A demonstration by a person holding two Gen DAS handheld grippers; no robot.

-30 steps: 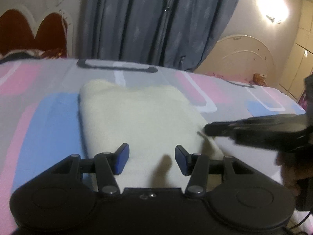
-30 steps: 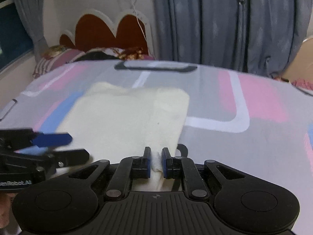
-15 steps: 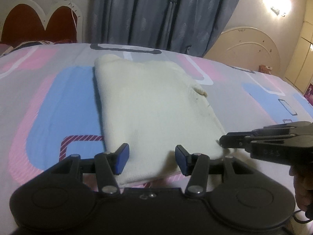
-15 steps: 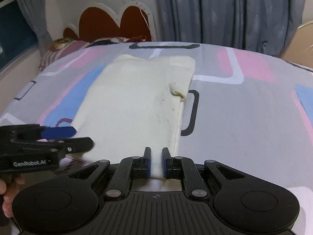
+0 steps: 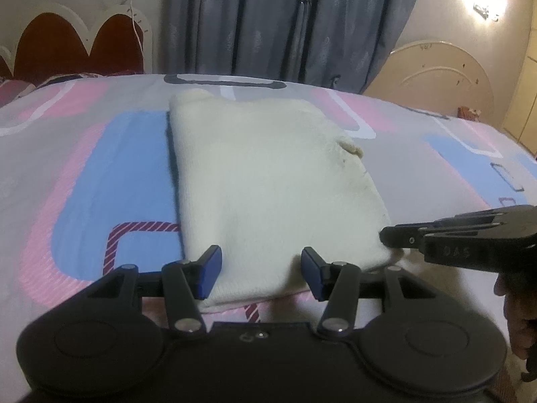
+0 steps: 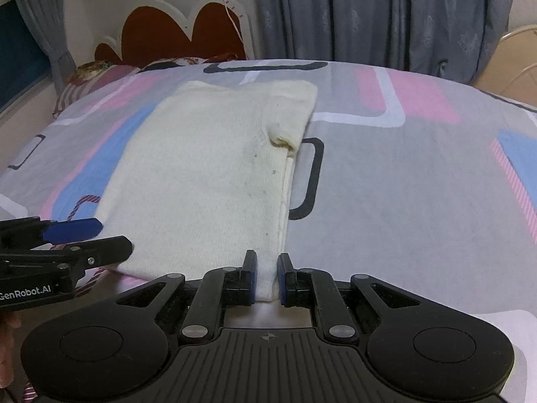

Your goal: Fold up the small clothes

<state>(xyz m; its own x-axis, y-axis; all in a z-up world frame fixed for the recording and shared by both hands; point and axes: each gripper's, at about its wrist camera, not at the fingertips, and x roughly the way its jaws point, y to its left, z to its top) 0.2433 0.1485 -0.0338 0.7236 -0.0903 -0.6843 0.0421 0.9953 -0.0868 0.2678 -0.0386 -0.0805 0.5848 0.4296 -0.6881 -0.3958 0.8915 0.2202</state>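
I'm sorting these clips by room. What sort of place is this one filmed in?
Most likely a bedroom. The cream garment lies on a bed with a patterned bedsheet, a scalloped headboard stands at one end, and long grey curtains hang behind.

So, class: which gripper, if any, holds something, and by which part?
The right gripper pinches the cream garment at its near right corner; the left gripper holds nothing.

left gripper [image 5: 261, 273] gapes over the cream garment's [image 5: 268, 181] near edge.

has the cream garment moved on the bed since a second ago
Yes. The cream garment slid toward the cameras: its far edge now lies short of the dark rounded outline on the bedsheet.
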